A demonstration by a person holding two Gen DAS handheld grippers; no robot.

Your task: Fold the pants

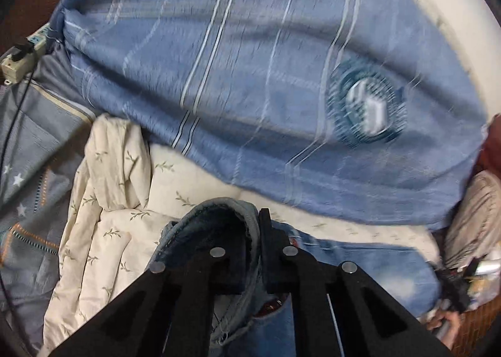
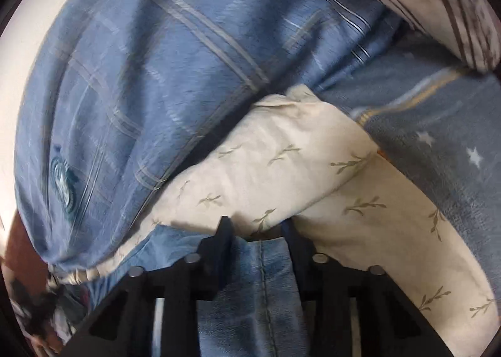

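My left tool [image 1: 250, 231] is clamped on a bunched fold of the jeans [image 1: 360, 266], denim hem rolled up between its black fingers [image 1: 269, 238]; the rest of the pants trails off to the right across the bed, lying on the cream leaf-print quilt [image 1: 103, 225]; my right tool [image 2: 258, 231] grips another stretch of the jeans [image 2: 266, 294], a stitched seam running straight up between the two fingers [image 2: 224, 238], fabric pinched on both sides; in the right wrist view the denim sits just below a cream leaf-print pillow [image 2: 275, 162]; beyond both tools a big blue checked blanket [image 1: 250, 75] drapes over the bedding, a round dark-blue emblem [image 1: 366, 106] on it, blurred; far left in the left wrist view I see a power strip [image 1: 22, 53] with a black plug, and grey-blue star-print bedding [image 1: 28, 169] beside the quilt.
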